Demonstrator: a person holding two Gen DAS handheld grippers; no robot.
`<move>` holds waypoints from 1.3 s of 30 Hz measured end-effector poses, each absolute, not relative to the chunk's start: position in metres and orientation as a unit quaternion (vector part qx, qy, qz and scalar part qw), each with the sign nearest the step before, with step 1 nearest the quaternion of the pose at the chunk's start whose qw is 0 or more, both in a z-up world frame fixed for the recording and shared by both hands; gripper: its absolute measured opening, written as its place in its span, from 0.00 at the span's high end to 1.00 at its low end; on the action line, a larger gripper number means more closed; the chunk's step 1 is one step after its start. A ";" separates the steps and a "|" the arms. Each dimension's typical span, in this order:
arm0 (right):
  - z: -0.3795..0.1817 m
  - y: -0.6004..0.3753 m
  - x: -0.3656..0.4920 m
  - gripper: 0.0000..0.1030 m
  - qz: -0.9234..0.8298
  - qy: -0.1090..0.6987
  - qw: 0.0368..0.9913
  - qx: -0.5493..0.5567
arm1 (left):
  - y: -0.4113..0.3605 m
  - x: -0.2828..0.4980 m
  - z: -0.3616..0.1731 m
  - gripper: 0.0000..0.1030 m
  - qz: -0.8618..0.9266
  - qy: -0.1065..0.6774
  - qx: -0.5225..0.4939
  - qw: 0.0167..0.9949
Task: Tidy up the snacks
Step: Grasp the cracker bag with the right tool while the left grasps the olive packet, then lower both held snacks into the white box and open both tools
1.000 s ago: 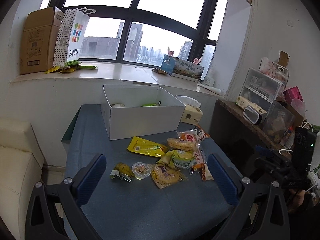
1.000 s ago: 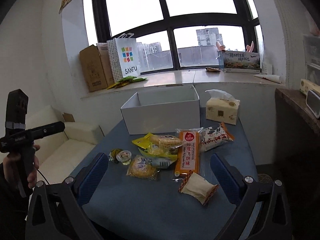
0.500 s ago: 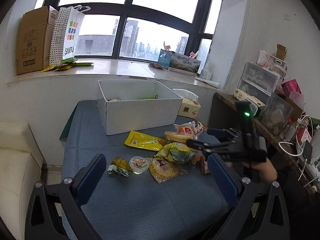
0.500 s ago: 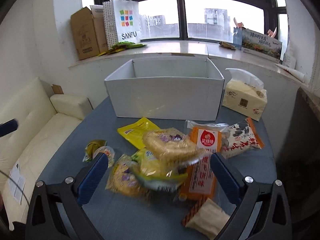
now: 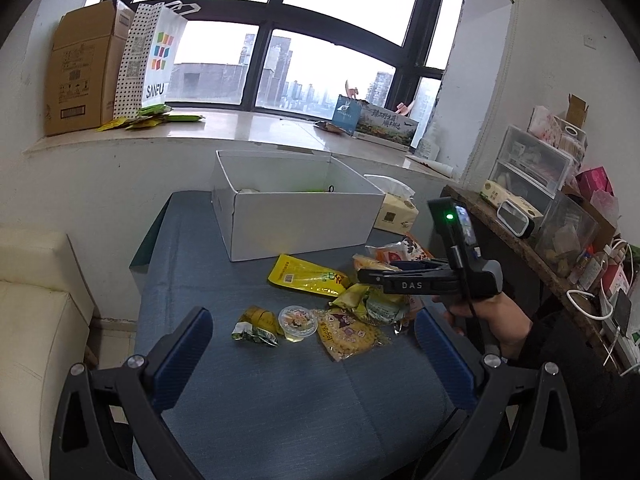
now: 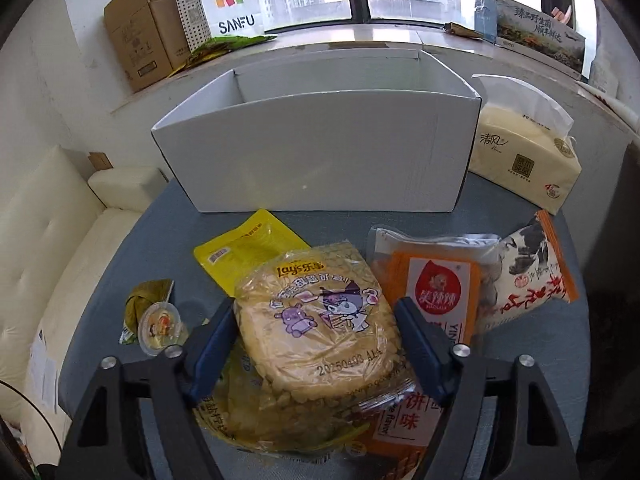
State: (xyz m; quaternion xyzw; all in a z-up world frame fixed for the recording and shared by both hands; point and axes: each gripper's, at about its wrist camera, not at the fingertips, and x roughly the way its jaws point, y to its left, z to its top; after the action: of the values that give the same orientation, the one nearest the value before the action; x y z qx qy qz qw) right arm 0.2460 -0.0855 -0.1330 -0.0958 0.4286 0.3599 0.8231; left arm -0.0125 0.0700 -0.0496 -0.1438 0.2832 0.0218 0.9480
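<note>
The right gripper (image 6: 316,332) straddles the Lay's pack (image 6: 316,320), top of the snack pile on the counter (image 6: 532,364); its jaws are closing, pads at the pack's sides, firm contact not discernible. The pack is topmost, hence taken first. The box (image 6: 320,164) stands open behind the pile to receive it. The left gripper (image 5: 316,344) hangs spread, clear of the pile.

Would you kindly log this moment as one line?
right gripper: closing around clear Lay's snack pack | left gripper: open, empty

Glossy clear plastic wraps the Lay's pack (image 6: 316,316); the white box (image 6: 320,160) is matt cardboard.
</note>
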 end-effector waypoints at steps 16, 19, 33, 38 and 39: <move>-0.061 -0.140 0.165 0.23 0.403 0.327 0.852 -0.066 | 0.070 0.042 -0.113 0.00 0.006 0.383 -0.074 0.921; -0.056 -0.148 0.149 0.23 0.410 0.317 0.853 -0.063 | 0.080 0.065 -0.135 0.00 -0.008 0.408 -0.071 0.910; -0.068 -0.167 0.134 0.23 0.399 0.334 0.853 -0.035 | 0.116 0.129 -0.179 0.09 -0.064 0.480 -0.041 0.874; -0.069 -0.167 0.132 0.23 0.402 0.333 0.852 -0.039 | 0.105 0.126 -0.186 0.43 -0.088 0.483 -0.013 0.871; -0.069 -0.167 0.133 0.23 0.401 0.336 0.851 -0.039 | 0.106 0.123 -0.184 0.44 -0.087 0.478 -0.018 0.874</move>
State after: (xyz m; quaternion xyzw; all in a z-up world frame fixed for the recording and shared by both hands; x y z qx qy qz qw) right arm 0.1329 -0.1666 -0.0694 -0.0387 0.3357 0.4013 0.8513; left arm 0.1235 0.1058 -0.1840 -0.0180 0.4777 -0.0870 0.8740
